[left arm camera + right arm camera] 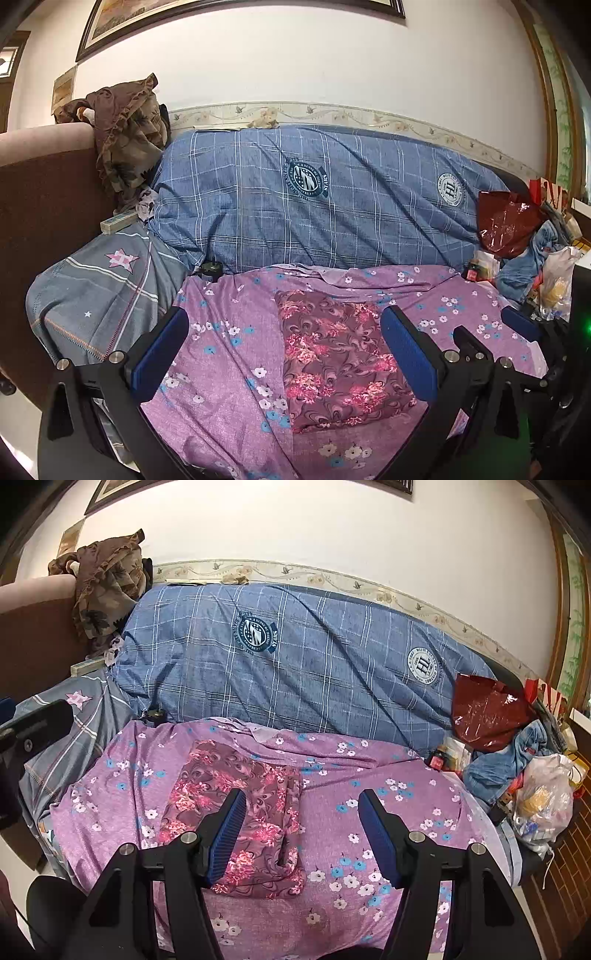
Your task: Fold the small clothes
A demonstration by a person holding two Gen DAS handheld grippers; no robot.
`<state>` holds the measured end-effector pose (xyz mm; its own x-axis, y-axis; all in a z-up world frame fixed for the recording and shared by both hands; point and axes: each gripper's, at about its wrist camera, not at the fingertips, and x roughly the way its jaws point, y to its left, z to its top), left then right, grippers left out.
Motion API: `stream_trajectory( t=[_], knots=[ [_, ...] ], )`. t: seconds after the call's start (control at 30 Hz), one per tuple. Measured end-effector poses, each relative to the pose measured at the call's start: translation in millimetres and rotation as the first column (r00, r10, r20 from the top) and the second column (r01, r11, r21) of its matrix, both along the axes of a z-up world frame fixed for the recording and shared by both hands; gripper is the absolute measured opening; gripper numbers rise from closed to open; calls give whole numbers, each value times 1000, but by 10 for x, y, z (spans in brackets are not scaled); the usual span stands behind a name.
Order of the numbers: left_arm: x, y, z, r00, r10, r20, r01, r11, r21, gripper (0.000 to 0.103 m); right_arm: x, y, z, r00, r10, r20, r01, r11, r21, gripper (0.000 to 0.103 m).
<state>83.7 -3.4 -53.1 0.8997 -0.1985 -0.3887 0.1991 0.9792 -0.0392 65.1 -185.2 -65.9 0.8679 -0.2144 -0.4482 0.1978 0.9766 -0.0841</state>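
Both tongs, left (286,354) and right (301,836), gape empty; only the right view shows the folded garment's (236,812) open pocket.

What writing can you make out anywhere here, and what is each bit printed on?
"STARS": on the dark round crest printed on the blue checked quilt; the ring lettering around it is too small to read.
"HL": in the middle of the white round badge on the same quilt; its ring lettering is too blurred to read.
Red bag, small box by the pillow, bottle label: nothing readable.
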Motion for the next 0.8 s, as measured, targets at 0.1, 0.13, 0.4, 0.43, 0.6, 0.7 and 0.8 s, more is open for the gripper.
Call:
stream_trajectory(
  t=[0.1,0.13,0.4,0.43,0.6,0.7,0.8],
  knots=[
    [40,-31,-19,1000,1,-7,0,1000,5,103,35,-29,-26,1000,-1,-6,1,1000,7,65],
    [58,-37,-24,1000,-2,-8,2,1000,4,103,54,-38,-36,1000,0,-9,0,1000,9,65],
    [242,-44,-89,1000,0,-31,-1,1000,-13,103,215,-67,-78,1000,-1,-18,2,1000,8,65],
    [298,-36,-118,999,-2,-46,1,1000,-20,103,260,-84,-92,1000,-3,-22,4,1000,10,65],
    [781,102,-407,986,34,-162,-43,998,-52,103,499,-256,-187,999,-16,-45,17,1000,17,65],
    [1266,309,-741,958,107,-267,-122,992,-41,103,761,-584,-317,996,-39,-80,43,998,53,66],
    [1733,559,-1123,913,225,-340,-239,971,1,103,1094,-1181,-567,986,-117,-117,131,984,124,68]
  ],
)
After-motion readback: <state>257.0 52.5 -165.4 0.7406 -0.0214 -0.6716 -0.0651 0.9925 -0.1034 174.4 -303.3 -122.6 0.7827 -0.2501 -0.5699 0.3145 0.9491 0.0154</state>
